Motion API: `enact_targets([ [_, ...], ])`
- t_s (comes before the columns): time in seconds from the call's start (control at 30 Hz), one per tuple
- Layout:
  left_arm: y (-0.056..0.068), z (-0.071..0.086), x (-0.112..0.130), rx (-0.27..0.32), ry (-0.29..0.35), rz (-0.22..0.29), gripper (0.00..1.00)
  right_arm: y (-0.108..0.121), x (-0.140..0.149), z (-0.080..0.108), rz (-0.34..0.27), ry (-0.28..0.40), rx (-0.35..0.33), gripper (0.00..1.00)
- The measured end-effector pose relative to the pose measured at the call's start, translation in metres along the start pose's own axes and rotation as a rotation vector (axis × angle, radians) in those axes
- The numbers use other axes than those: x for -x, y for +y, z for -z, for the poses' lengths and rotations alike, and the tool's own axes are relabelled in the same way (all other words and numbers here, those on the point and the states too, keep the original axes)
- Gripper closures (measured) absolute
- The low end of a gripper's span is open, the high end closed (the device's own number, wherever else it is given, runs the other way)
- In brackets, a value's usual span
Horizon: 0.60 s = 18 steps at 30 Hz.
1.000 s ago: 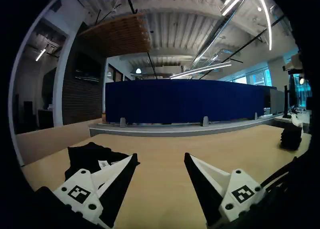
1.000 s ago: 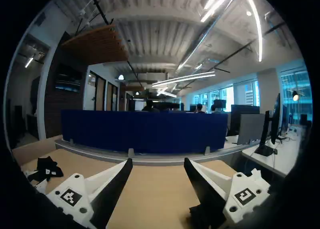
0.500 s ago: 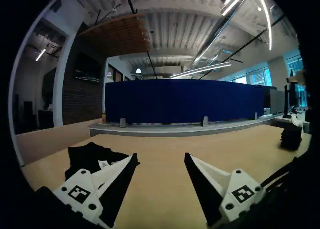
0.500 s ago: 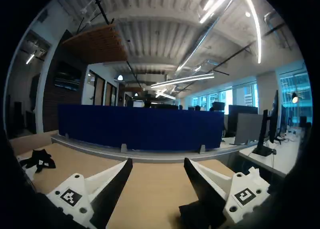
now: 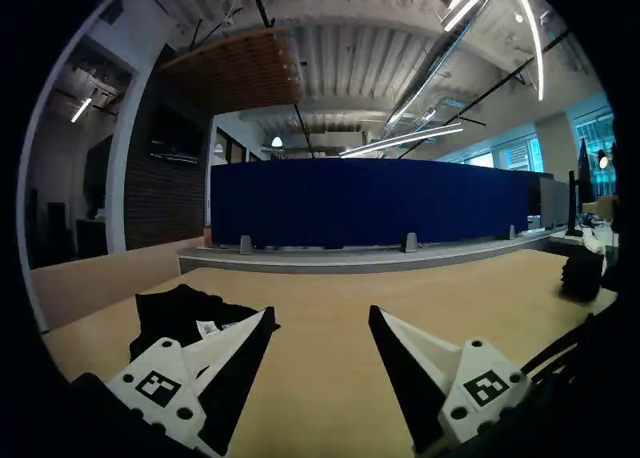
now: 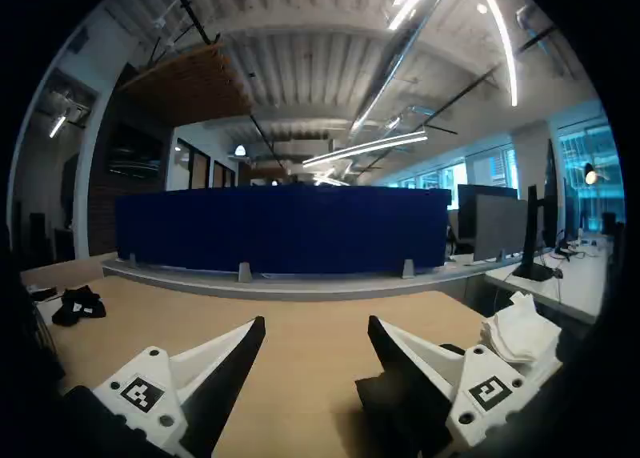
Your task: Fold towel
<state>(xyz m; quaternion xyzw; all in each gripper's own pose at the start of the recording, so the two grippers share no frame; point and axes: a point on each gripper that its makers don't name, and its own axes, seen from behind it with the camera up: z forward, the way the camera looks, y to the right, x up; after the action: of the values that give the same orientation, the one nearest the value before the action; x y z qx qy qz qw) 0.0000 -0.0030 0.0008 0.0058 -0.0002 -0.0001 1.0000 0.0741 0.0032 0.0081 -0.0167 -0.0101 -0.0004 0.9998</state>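
Both wide open and empty, my left gripper [image 5: 320, 310] hovers beside the crumpled black towel [image 5: 180, 307] on the table [image 5: 336, 286], my right gripper [image 6: 314, 320] well apart, so I judge the folding not yet begun.

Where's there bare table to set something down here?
Free: the tabletop between the crumpled black towel and the black stack, back to the blue divider. Crowded: the right edge, where that stack sits near white cloths.
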Motion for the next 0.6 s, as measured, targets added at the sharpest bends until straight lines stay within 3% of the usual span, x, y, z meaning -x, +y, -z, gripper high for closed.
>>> enact_targets([
  [0.3,0.0,0.0,-0.001,0.0,0.0,0.0,0.14,0.012,0.048,-0.005,-0.033,-0.018,0.0,0.0],
  [0.6,0.0,0.0,0.0,0.0,0.0,0.0,0.14,0.013,0.069,-0.003,-0.027,-0.016,-0.006,0.0],
])
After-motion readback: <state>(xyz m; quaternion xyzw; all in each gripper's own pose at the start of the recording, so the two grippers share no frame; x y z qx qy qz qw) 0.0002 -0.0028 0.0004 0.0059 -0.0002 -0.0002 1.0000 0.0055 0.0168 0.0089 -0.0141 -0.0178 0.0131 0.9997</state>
